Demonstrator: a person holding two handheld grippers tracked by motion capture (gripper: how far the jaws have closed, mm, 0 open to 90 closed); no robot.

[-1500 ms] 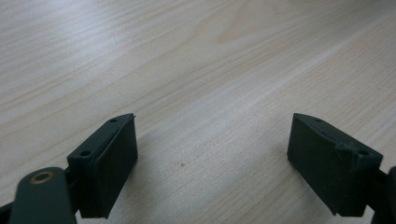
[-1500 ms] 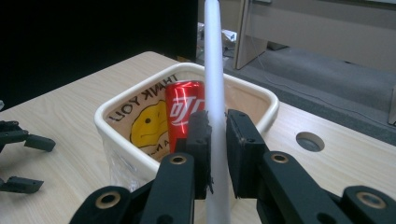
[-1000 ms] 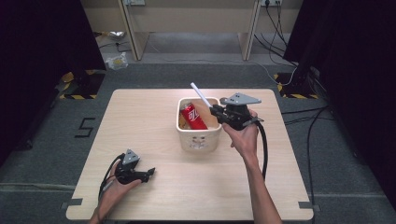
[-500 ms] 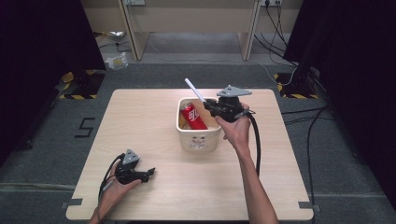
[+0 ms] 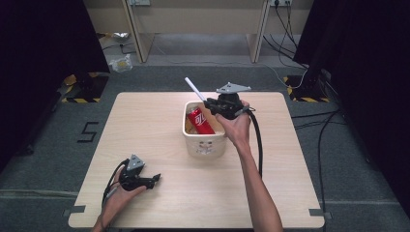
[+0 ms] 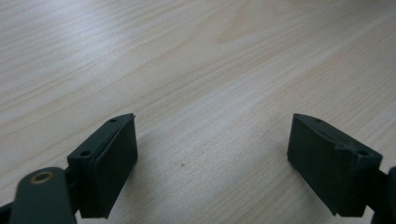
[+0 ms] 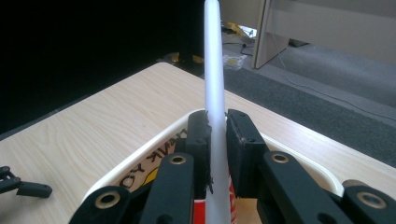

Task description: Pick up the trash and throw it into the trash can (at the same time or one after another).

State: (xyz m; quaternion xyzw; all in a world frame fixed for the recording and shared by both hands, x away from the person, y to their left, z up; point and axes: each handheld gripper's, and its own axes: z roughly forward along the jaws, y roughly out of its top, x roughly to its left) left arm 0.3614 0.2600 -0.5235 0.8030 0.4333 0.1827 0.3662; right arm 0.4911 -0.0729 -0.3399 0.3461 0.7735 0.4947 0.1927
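**White stick pinched above the tub**

Right gripper (image 5: 209, 104) is hovering over the cream plastic tub (image 5: 205, 144), its jaws pinching a white stick (image 5: 192, 88) that is slanting up and away past the tub's far rim. A red can (image 5: 201, 121) is lying inside the tub. Left gripper (image 5: 153, 179) is resting on the wooden table (image 5: 145, 116), well apart from the tub on the near-left side, jaws spread wide over bare wood.

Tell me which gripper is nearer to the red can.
Right. The right gripper hangs just above the tub that holds the red can, shut on a white straw. The left gripper rests far off at the table's near left corner.
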